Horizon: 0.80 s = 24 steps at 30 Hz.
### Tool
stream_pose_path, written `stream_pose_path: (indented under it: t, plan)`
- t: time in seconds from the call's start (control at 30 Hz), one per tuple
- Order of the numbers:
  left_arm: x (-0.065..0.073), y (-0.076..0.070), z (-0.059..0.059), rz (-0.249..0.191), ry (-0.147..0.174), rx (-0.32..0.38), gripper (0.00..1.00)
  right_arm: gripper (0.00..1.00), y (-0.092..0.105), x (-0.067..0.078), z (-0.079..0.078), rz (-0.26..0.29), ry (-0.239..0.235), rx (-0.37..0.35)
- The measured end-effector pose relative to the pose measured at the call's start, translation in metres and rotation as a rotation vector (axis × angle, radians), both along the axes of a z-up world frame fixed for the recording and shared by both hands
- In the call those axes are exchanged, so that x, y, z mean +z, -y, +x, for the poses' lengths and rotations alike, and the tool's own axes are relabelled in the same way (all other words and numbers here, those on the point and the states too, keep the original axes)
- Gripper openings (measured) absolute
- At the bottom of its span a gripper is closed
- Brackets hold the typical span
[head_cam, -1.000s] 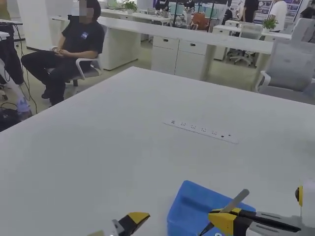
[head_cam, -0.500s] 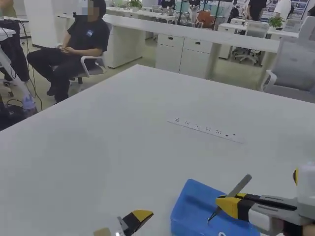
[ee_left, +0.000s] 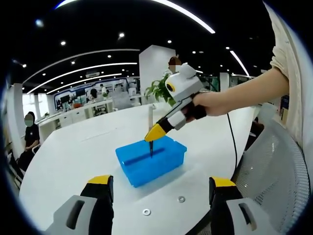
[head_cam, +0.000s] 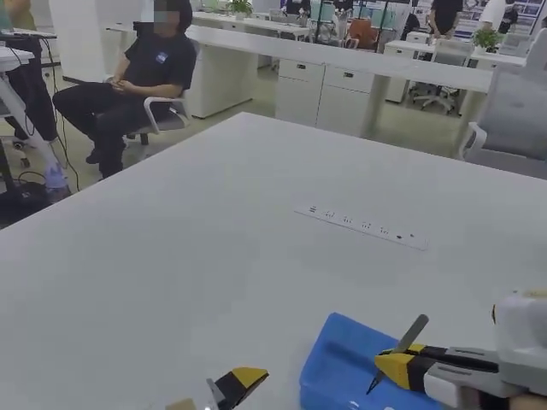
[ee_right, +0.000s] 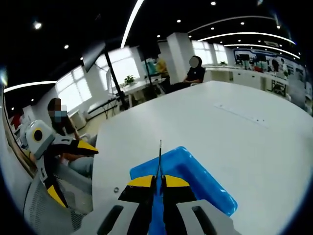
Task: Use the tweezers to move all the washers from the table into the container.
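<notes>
Currently the right gripper point(head_cam: 382, 373) is clamped tight on the tweezers point(ee_right: 159, 159), with the tip pointing down over the inside of the blue container point(ee_left: 146, 166). I cannot tell whether the tip is below the rim. The left gripper point(ee_left: 161, 183) has its jaws wide apart, low by the near edge of the table point(head_cam: 214, 256). 2 washers point(ee_left: 146, 212) lie on the tabletop between the container and that edge, near each other but apart; the left gripper view frames them between the left jaws. The container sits close to the near edge. Beyond it is open tabletop out to a power strip point(head_cam: 363, 226), so there is wide room on the far side. A seated person point(head_cam: 128, 85) is well clear past the far-left table edge.
</notes>
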<state>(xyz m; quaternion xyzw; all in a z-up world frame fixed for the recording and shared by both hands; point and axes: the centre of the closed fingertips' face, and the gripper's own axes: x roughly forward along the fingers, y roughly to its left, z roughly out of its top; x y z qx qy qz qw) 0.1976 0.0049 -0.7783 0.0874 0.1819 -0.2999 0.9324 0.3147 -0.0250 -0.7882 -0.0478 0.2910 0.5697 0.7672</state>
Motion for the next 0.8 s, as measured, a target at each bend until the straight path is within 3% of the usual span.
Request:
stream_pose_path:
  t: [0.47, 0.8]
  plan:
    - [-0.001, 0.0, 0.001, -0.002, 0.0, 0.0, 0.81, 0.03, -0.001, 0.001, -0.001, 0.01, -0.006, -0.009]
    - [-0.001, 0.0, 0.001, -0.004, 0.004, 0.002, 0.81, 0.03, -0.002, 0.011, -0.01, 0.044, -0.001, -0.01]
